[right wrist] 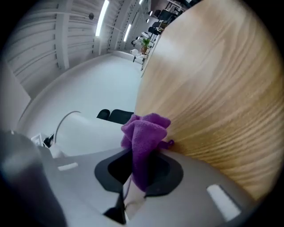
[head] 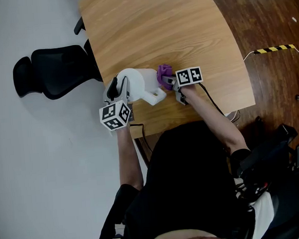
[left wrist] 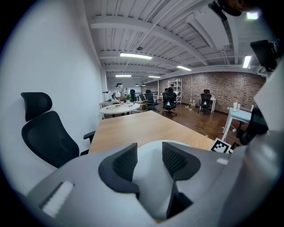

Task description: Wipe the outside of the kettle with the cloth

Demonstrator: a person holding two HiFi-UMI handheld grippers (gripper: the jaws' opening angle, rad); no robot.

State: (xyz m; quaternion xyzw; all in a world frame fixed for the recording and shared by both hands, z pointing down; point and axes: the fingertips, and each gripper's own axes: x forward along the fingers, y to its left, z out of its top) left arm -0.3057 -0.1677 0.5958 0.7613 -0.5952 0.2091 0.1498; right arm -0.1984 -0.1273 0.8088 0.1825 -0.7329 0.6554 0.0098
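A white kettle (head: 142, 82) stands near the front edge of the wooden table (head: 157, 23). My left gripper (head: 117, 89) is at the kettle's left side, and in the left gripper view (left wrist: 150, 156) its dark ribbed pads (left wrist: 126, 163) press on a white rounded part of the kettle (left wrist: 151, 179). The right gripper (head: 172, 79) is at the kettle's right side, shut on a bunched purple cloth (head: 164, 73). In the right gripper view (right wrist: 141, 165) the cloth (right wrist: 146, 133) sticks out beyond the jaws, with the kettle's white body (right wrist: 77, 133) just to its left.
A black office chair (head: 53, 72) stands on the white floor left of the table, seen also in the left gripper view (left wrist: 44, 133). A black cable (head: 211, 100) runs along the right arm. Yellow-black tape (head: 275, 48) marks the wooden floor at right.
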